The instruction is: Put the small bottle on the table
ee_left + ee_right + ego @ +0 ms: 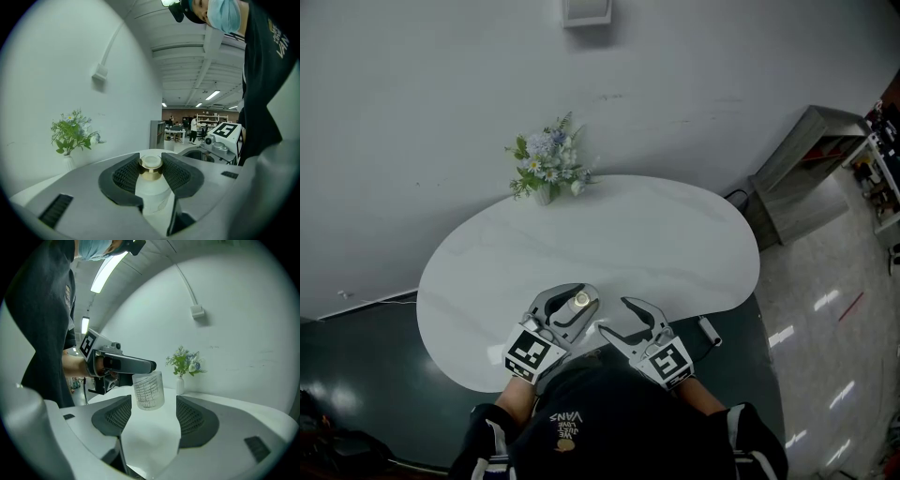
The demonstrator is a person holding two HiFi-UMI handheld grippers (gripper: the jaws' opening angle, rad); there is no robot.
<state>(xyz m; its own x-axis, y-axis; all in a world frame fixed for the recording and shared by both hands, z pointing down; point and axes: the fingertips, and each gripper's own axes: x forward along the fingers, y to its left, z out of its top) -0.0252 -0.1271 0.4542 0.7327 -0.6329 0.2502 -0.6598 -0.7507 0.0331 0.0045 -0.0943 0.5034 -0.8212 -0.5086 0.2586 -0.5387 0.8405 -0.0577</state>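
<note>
The left gripper (579,298) is closed partway on the small bottle (152,190). Its ribbed pads press on either side of the neck, just below the gold collar and pale cap (151,162), and the clear, graduated body hangs below the jaws. The bottle is upright over the tabletop (675,244), close to its near edge. I cannot tell whether its base touches the surface.

The right gripper (621,319) is just beside the left one, also over the near edge. Its jaws stand wide apart with nothing gripped. In the right gripper view the bottle shows beyond the gap between them, clear of both pads.

A small vase of flowers (547,173) stands at the far edge, well apart from both grippers.
</note>
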